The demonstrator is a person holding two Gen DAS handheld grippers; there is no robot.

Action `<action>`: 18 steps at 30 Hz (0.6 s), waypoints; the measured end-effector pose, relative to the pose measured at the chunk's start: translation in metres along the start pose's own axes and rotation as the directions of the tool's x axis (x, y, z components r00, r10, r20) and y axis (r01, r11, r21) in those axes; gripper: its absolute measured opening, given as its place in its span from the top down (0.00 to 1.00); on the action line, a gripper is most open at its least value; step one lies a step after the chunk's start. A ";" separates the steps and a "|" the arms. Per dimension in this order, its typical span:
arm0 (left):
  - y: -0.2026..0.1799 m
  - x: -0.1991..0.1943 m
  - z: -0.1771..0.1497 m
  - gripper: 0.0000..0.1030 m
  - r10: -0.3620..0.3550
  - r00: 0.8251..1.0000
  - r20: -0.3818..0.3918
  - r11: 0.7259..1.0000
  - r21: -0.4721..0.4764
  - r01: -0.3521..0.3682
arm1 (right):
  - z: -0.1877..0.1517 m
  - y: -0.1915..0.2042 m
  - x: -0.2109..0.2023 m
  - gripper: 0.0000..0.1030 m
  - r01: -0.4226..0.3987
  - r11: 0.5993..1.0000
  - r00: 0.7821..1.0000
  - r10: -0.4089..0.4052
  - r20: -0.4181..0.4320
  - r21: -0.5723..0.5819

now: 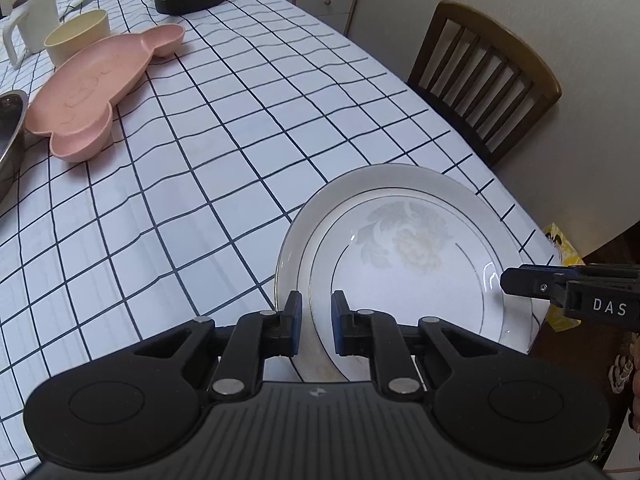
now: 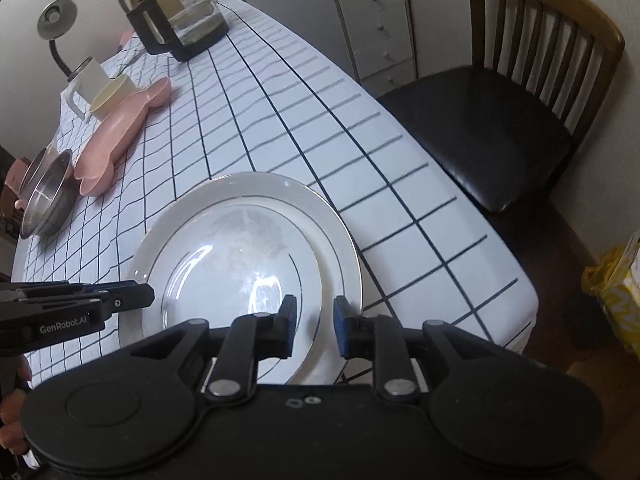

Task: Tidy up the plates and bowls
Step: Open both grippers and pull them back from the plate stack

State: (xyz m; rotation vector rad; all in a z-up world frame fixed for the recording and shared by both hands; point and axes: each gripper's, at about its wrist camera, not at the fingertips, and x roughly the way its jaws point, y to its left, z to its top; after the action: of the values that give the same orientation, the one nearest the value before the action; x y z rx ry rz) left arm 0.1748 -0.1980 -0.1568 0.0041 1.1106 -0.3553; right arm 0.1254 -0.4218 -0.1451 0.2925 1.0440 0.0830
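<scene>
A white plate (image 1: 400, 248) with a faint flower print and thin silver rings lies at the near corner of the checked table, its near edge reaching the table's edge. My left gripper (image 1: 317, 304) stands at the plate's left rim with its jaws closed on that rim. From the right wrist view the plate (image 2: 240, 248) fills the middle. My right gripper (image 2: 315, 308) straddles its right rim with a visible gap, the pads off the plate. Each gripper shows in the other's view, the right gripper (image 1: 506, 282) and the left gripper (image 2: 144, 294), both at the rim.
A pink bear-shaped divided plate (image 1: 80, 96), a cream cup (image 1: 78, 36), a white mug (image 1: 32, 16) and a steel bowl (image 2: 48, 196) stand at the far left. A glass coffee pot (image 2: 180, 20) is at the back. A wooden chair (image 2: 500, 128) stands beside the table.
</scene>
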 end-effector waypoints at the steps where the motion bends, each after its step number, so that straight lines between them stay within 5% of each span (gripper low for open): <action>1: 0.000 -0.004 -0.001 0.86 0.001 1.000 0.009 1.000 0.002 -0.001 | 0.001 0.002 -0.004 0.77 -0.003 1.000 1.000 0.003 0.005 -0.012; 8: 0.003 -0.035 -0.003 0.85 0.007 0.997 0.080 1.000 0.008 -0.008 | 0.005 0.030 -0.029 0.68 -0.023 0.994 0.997 0.031 0.072 -0.111; 18: 0.010 -0.082 -0.010 0.68 0.021 0.981 0.191 1.000 -0.001 -0.021 | 0.005 0.066 -0.053 0.53 -0.060 0.980 0.988 0.086 0.132 -0.187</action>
State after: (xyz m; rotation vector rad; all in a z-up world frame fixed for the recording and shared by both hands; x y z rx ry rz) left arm 0.1367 -0.1645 -0.0909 -0.0168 0.9199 -0.3303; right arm 0.1073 -0.3701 -0.0798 0.1671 0.8801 0.2207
